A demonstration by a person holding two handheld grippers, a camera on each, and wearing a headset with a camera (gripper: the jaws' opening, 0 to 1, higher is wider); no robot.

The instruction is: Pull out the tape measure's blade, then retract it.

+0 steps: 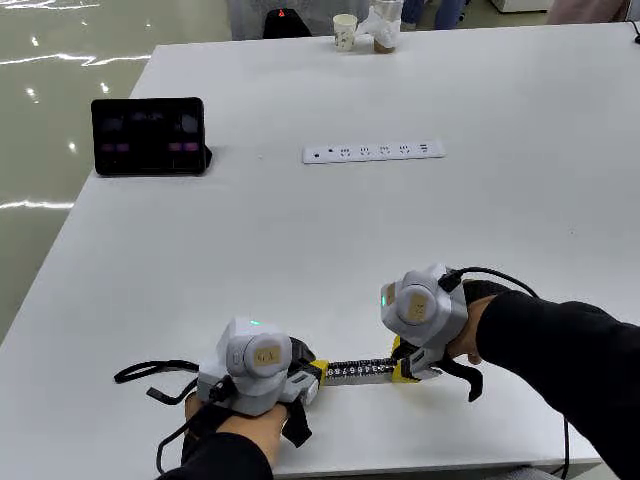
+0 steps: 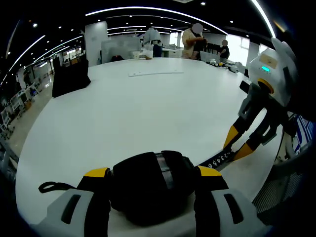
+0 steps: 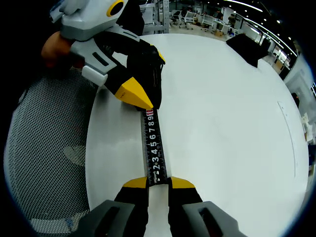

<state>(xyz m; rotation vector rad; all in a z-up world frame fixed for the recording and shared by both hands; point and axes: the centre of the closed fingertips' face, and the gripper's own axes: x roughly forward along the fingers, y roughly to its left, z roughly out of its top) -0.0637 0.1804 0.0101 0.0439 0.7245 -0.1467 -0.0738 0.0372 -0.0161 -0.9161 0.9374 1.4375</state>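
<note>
Left gripper (image 1: pixel 312 372) faces right gripper (image 1: pixel 403 371), both clamped.

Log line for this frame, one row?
left gripper: shut on tape measure | right gripper: shut on blade tip | blade: partly out

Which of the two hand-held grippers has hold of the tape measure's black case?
The left hand-held gripper: its jaws clamp the black case, whereas the right hand-held gripper pinches only the tip of the numbered blade.
</note>
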